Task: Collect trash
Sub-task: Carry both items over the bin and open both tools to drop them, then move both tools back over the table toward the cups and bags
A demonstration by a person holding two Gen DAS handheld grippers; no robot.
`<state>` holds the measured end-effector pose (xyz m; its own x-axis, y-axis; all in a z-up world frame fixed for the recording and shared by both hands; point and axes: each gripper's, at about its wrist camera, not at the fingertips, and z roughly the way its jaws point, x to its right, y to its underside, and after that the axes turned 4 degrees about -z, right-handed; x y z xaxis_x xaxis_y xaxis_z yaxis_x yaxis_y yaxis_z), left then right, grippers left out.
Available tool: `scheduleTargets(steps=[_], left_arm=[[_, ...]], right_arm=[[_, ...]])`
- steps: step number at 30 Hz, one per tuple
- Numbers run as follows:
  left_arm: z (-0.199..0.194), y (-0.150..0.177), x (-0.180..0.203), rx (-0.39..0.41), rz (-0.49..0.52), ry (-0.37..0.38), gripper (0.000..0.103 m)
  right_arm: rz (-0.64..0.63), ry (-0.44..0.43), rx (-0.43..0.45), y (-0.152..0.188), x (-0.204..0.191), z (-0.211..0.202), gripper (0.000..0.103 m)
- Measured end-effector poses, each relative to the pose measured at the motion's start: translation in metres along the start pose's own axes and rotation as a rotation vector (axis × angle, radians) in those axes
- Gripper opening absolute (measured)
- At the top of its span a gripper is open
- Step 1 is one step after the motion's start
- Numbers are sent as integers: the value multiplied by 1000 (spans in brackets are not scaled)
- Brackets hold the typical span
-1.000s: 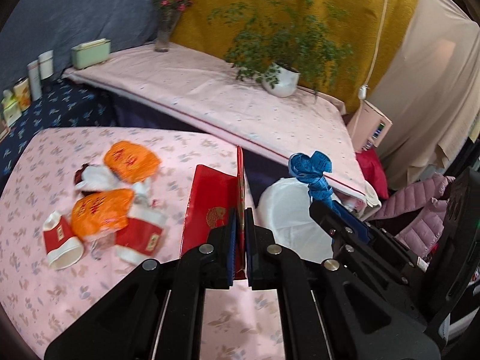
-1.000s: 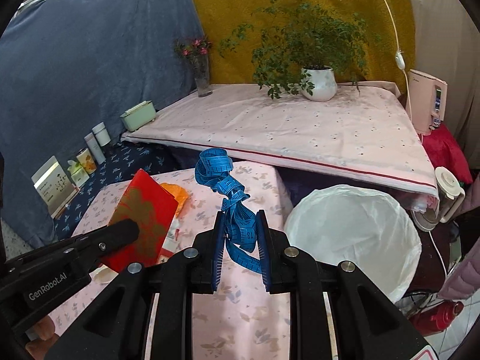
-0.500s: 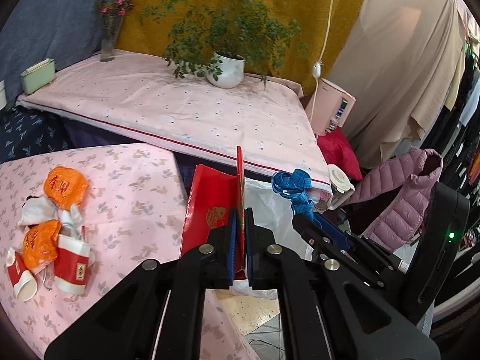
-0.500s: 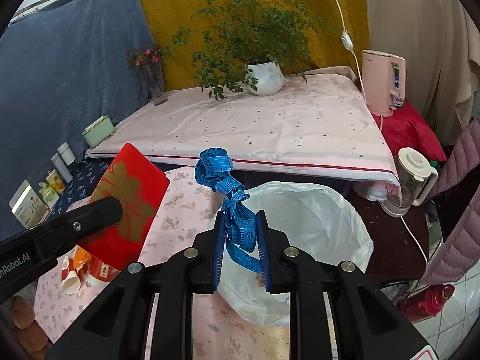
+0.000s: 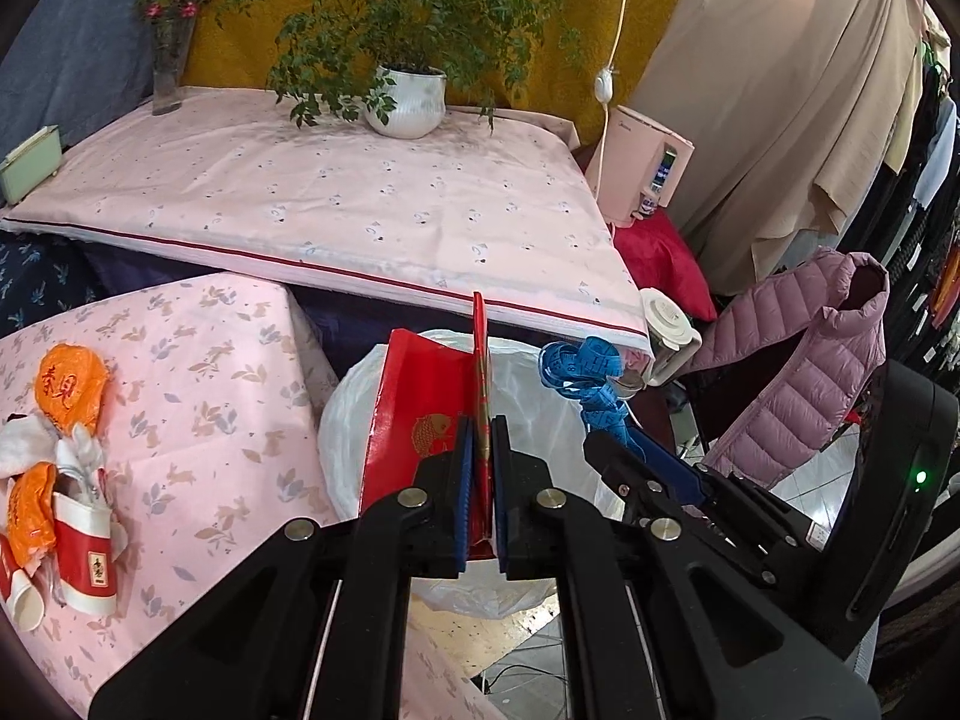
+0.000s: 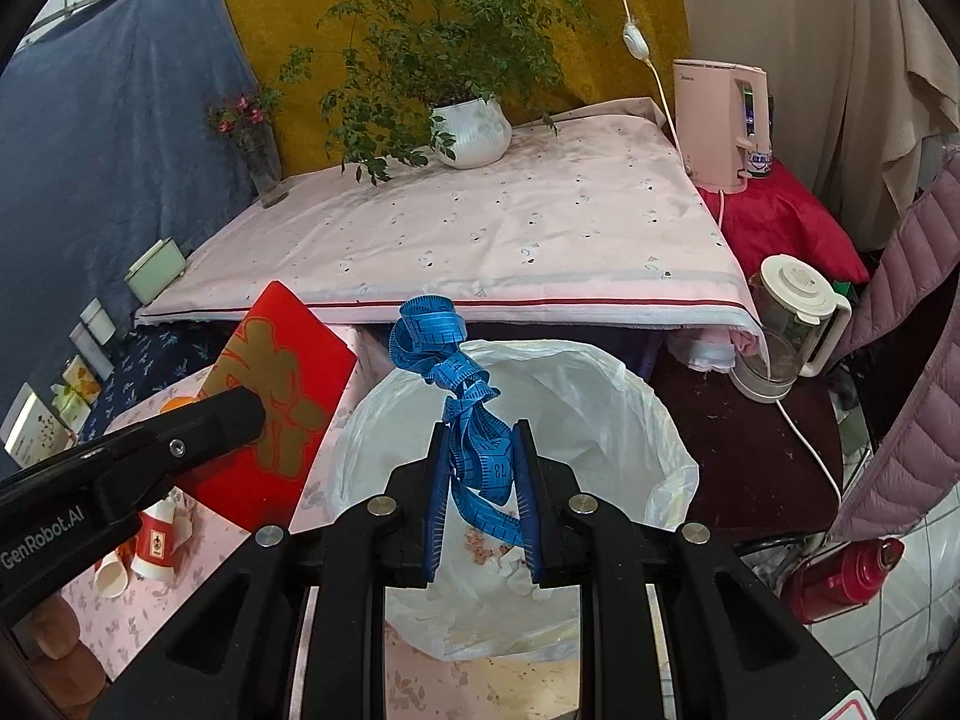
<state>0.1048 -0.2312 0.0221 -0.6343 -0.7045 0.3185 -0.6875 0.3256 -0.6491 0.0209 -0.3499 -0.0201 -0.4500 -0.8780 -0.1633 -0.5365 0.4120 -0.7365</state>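
- Looking along the left gripper point(image 5: 478, 468), its fingers point(image 5: 462, 480) are squeezed tight on a red envelope point(image 5: 420, 420) that stands up on its edge.
- Right under and past the fingers sits a bin with a white bag point(image 5: 348, 450), its mouth wide.
- To the right of the fingers, the right gripper point(image 5: 636, 456) holds a blue tape measure point(image 5: 579, 366) all bunched up, over the far side of the bag.
- Far to the left of the fingers, on the pink desk point(image 5: 198, 372), lie orange wrappers point(image 5: 69, 384), a red and white paper cup point(image 5: 84, 546) and some white tissue point(image 5: 24, 450).
- Looking along the right gripper point(image 6: 480, 468), its fingers point(image 6: 435, 492) are clamped on the blue tape measure point(image 6: 468, 420), which sticks up in a twisted bunch above them.
- The white bag point(image 6: 600, 396) is just below and ahead of these fingers, with small scraps at its bottom.
- To the left of the fingers, the left gripper point(image 6: 240, 414) holds the red envelope point(image 6: 288, 372) by the bag's rim.
- Lower left, paper cups point(image 6: 153, 546) lie on the desk point(image 6: 144, 606).
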Motion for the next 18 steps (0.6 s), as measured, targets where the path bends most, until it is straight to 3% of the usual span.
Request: scheduleTargets(steps=[2, 4, 5, 6, 8, 18], left_arm=[[5, -1, 2, -5, 5, 16, 7], [8, -1, 3, -11, 6, 4, 28], [9, -2, 3, -7, -2, -10, 48], [8, -2, 2, 10, -11, -18, 52], [3, -1, 1, 33, -6, -30, 52], [-14, 1, -12, 78, -6, -106, 52]], right_arm=[[4, 6, -3, -1, 3, 3, 20], [14, 17, -3, -1, 5, 5, 22], [23, 28, 2, -1, 6, 5, 24], [31, 30, 0, -1, 7, 6, 26], [45, 25, 7, -1, 10, 5, 38], [5, 20, 20, -3, -6, -3, 39]])
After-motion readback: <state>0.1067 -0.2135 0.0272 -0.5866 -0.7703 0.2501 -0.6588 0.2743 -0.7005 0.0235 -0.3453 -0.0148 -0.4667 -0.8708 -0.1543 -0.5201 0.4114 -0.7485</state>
